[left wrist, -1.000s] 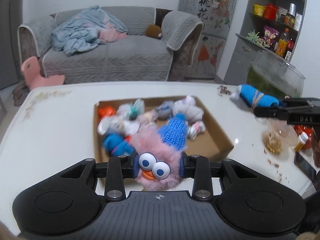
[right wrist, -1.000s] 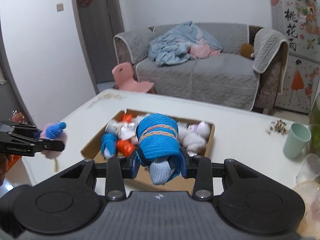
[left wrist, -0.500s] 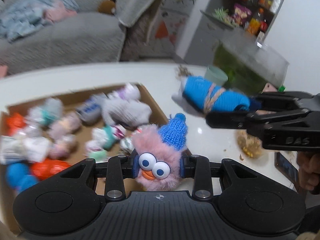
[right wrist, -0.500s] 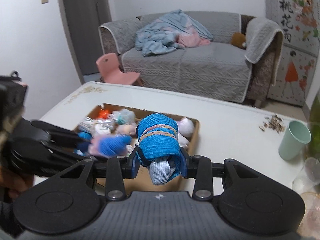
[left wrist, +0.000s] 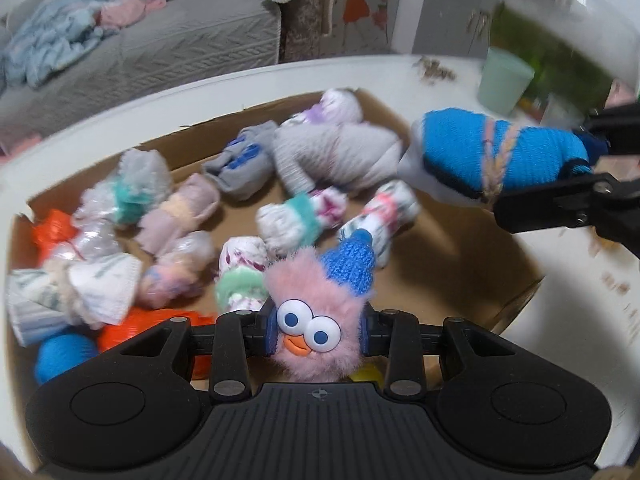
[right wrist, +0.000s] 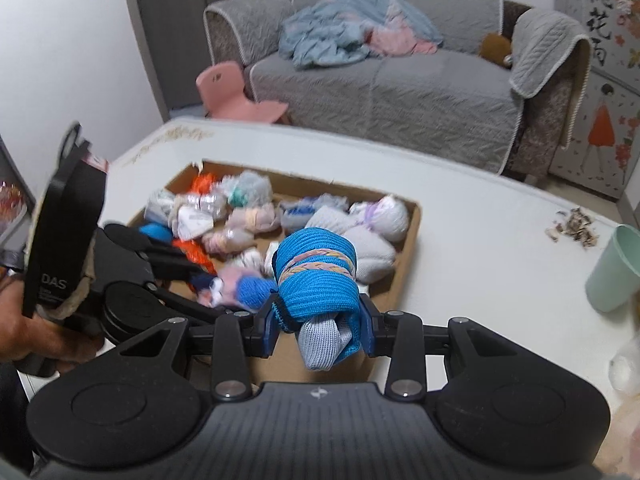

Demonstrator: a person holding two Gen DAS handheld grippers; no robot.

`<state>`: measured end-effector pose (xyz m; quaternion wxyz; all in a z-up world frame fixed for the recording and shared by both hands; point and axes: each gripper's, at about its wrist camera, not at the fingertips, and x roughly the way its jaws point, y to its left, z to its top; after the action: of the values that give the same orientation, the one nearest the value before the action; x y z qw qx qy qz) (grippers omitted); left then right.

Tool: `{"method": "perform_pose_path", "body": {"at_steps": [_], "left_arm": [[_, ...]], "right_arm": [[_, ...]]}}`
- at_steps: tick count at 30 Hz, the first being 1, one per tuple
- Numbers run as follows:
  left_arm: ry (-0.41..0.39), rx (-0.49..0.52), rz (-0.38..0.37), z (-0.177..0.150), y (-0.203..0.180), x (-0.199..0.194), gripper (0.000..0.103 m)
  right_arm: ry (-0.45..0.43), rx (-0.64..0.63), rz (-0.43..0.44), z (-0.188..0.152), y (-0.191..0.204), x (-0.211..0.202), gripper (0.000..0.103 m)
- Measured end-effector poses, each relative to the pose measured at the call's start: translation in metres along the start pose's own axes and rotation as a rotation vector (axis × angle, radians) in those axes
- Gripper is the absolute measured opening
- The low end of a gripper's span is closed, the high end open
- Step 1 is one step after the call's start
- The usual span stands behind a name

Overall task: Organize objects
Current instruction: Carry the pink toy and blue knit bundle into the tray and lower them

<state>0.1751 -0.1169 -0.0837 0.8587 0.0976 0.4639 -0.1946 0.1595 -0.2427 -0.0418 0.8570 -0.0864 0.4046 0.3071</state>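
Both hand-held grippers full: left (left wrist: 318, 338) gripping pink fuzzy toy (left wrist: 316, 300), right (right wrist: 320, 330) blue sock roll (right wrist: 316, 276) (over cardboard box (left wrist: 472, 248)).

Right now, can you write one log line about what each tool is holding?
left tool: shut on fuzzy pink googly-eyed toy | right tool: shut on rolled blue sock bundle | both over cardboard box of rolled socks

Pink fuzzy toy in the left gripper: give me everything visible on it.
The pink fuzzy toy is a small plush ball of pale pink fur with two big white googly eyes, blue pupils, an orange beak and a blue knitted hat tilted to its right. The left gripper is shut on its sides, holding it face toward the camera above the cardboard box of rolled socks.
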Motion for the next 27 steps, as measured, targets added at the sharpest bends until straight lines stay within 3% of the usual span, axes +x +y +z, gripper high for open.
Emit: {"method": "perform_pose_path", "body": {"at_steps": [10,27], "left_arm": [[0.01,0.082,0.053,-0.005,0.001,-0.007,0.042],[0.046,-0.089,0.086,-0.008,-0.002,-0.002,0.043]], "right_arm": [[0.105,-0.076,0.058,-0.005,0.011,0.034,0.035],[0.173,-0.085,0.029,-0.01,0.012,0.055,0.036]]}}
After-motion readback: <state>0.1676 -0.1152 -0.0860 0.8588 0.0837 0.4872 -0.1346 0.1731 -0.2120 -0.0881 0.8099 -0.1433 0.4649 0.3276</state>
